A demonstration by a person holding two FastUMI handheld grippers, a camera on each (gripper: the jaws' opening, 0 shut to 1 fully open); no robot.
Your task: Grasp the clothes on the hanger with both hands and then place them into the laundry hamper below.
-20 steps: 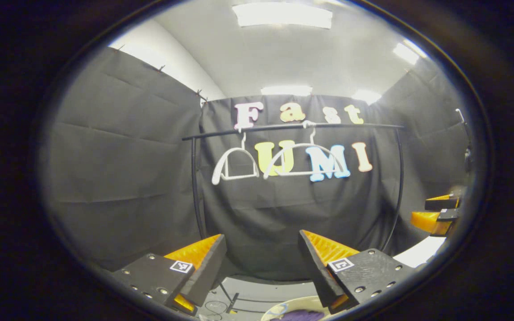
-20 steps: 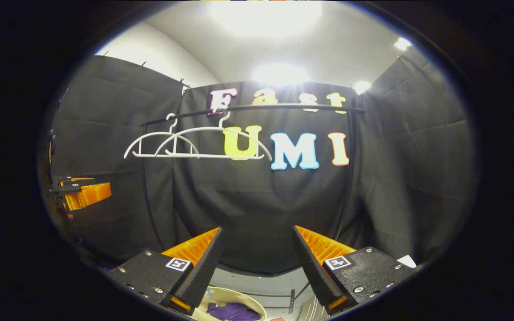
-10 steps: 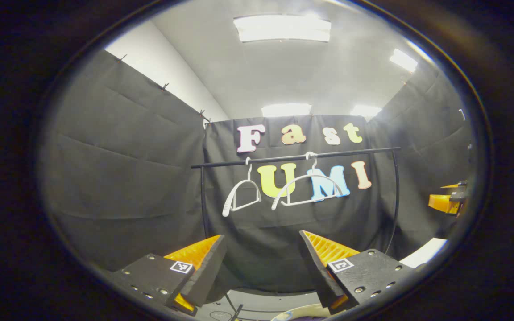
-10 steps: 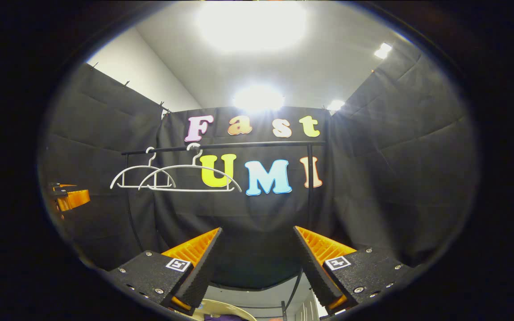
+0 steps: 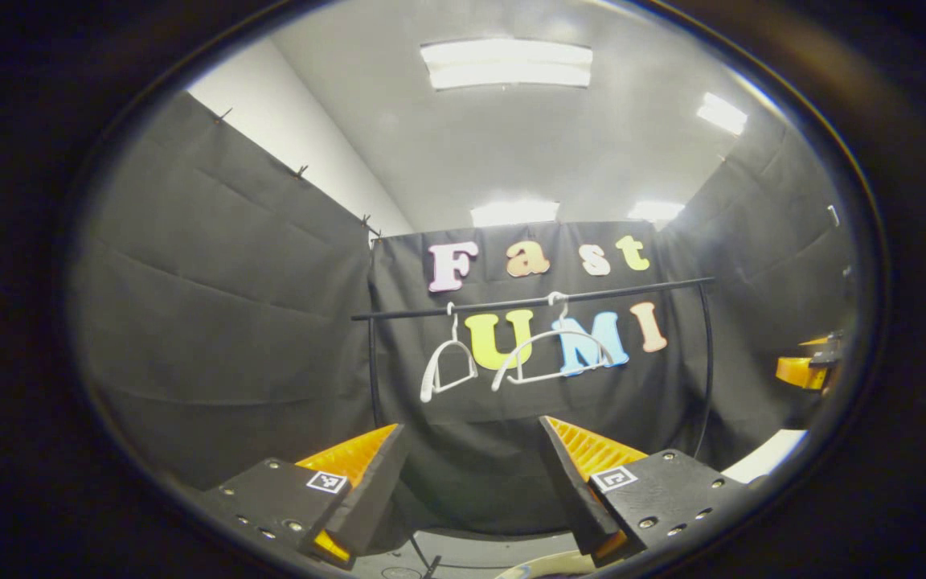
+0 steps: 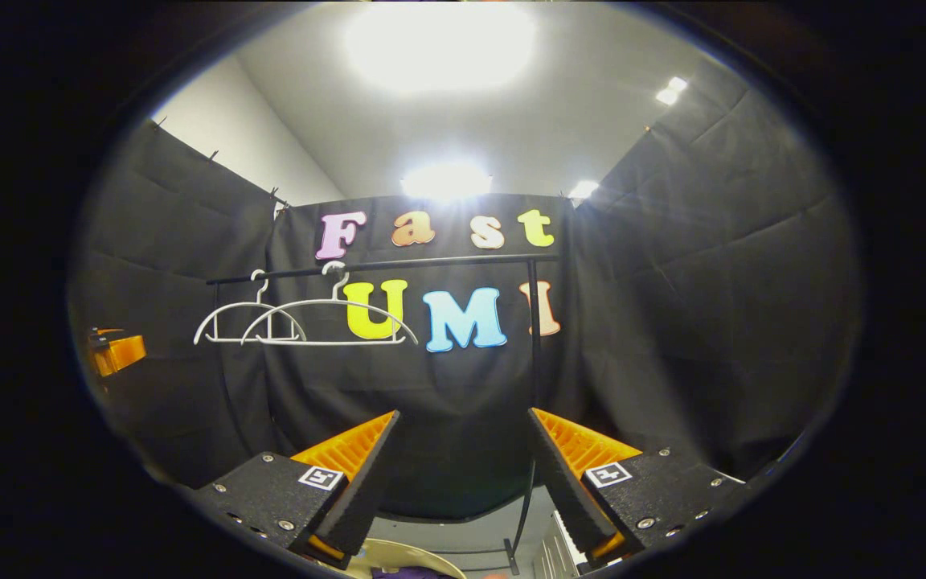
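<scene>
Black cloth walls the booth, and a rail [image 5: 535, 302] crosses its far side with two bare hangers [image 5: 551, 352] on it. Over the last second both views have tilted up and drawn back from the rail, so the hamper [image 6: 399, 556] has slid down to a pale rim at the bottom edge, with a purple scrap of clothes [image 6: 399, 572] just showing inside. The left gripper [image 5: 471, 474] and right gripper [image 6: 459, 470] both stand wide and empty. Judging by this, the drop looks done.
</scene>
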